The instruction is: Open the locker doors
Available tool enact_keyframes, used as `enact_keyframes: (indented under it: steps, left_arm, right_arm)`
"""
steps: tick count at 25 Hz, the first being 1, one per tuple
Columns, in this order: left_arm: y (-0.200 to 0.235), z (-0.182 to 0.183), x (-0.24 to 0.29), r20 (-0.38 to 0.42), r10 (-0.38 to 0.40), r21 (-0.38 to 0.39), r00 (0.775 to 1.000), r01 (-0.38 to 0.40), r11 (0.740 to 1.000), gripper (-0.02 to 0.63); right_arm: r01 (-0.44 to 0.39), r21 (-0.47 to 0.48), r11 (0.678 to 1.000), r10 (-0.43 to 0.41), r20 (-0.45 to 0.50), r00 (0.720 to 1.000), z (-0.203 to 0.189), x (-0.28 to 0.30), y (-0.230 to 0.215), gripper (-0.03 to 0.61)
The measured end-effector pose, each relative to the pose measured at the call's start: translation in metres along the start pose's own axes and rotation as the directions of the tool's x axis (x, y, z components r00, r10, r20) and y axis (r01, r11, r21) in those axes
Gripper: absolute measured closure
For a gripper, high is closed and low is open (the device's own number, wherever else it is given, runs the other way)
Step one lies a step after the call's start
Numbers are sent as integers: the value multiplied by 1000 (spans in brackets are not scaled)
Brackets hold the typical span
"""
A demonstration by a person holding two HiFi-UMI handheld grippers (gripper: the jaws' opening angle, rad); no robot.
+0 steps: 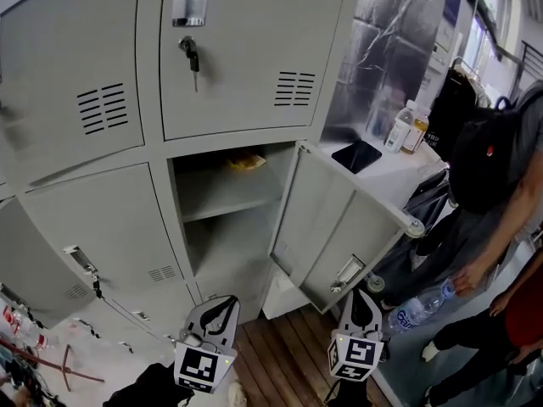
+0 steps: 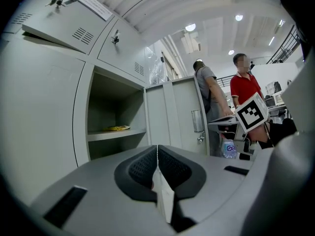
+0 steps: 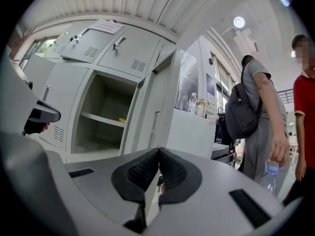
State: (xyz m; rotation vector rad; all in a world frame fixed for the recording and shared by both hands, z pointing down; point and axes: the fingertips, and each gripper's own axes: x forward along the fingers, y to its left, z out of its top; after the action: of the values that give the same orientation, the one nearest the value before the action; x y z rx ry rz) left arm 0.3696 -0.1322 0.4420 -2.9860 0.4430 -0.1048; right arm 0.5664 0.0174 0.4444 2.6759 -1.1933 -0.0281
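Grey steel lockers (image 1: 246, 58) fill the background, with 1 lower door (image 1: 327, 219) swung open at centre beside its shelved compartment (image 1: 225, 244), which holds a yellow item (image 1: 246, 163), while the left gripper (image 1: 222, 302) and right gripper (image 1: 361, 295) hang below, both clenched on nothing.

Water bottle (image 1: 417, 309) label shows "Ga" (rest unreadable).

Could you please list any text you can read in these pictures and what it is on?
"Ga": blue label on the water bottle; remaining letters unreadable.
Print on the paper sheet on an upper locker door: too small to read.
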Motion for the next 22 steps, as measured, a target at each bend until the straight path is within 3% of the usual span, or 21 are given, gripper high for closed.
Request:
enact_keyframes:
  steps: [6, 13, 19, 22]
  left_arm:
    - [-4, 1, 12, 28, 10, 8, 1000, -10, 1000, 588]
    - [-6, 3, 9, 4, 13, 1, 1000, -13, 1000, 588]
    - [2, 14, -14, 57, 34, 12, 998, -34, 999, 588]
    - [8, 14, -36, 11, 47, 12, 999, -47, 999, 588]
  right_arm:
    - [2, 3, 1000, -2, 6, 1000, -3, 12, -14, 563]
    - [-8, 6, 1000, 8, 17, 1000, 2, 7, -14, 557]
    - [-38, 27, 999, 37, 45, 998, 14, -20, 10, 557]
    - [-72, 23, 997, 70, 59, 996, 20, -38, 38, 559]
